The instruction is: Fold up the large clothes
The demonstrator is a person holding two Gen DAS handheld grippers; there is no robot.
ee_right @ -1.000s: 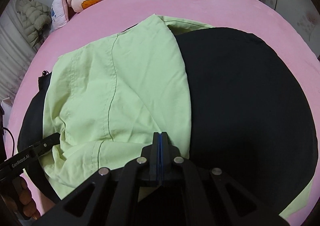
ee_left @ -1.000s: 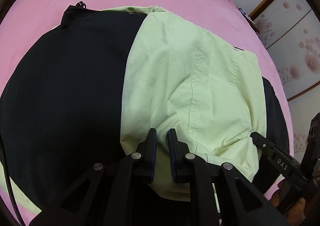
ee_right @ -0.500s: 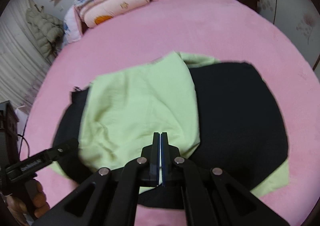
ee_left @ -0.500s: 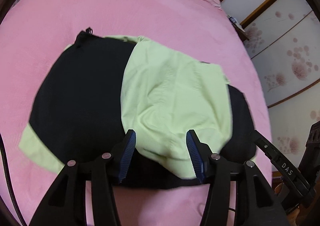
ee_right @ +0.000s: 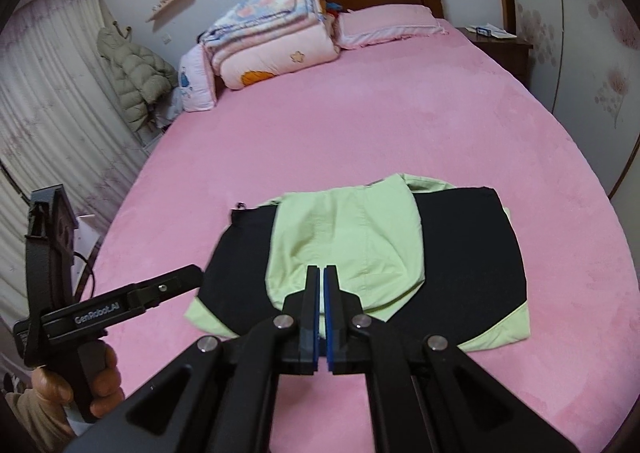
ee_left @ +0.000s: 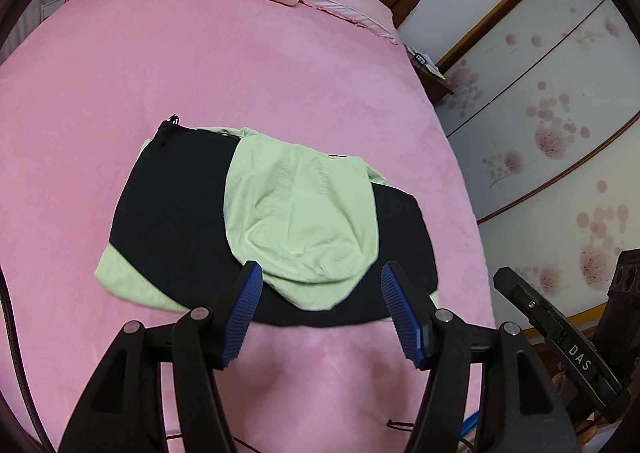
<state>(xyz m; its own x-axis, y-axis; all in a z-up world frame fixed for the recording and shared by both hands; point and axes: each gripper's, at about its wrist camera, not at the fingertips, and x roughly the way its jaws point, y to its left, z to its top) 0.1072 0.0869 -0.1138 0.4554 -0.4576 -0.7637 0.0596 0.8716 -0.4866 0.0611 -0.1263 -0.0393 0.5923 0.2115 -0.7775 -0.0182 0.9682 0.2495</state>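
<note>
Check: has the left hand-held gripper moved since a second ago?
Yes. The left hand-held gripper has pulled up and back from the jacket, jaws just opened and empty; more pink bed shows.

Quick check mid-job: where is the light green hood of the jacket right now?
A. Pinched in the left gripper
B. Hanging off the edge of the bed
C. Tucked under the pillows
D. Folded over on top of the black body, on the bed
D: the light green hood lies flat across the black jacket on the pink bed, and nothing is between the fingers of the left gripper.
</note>
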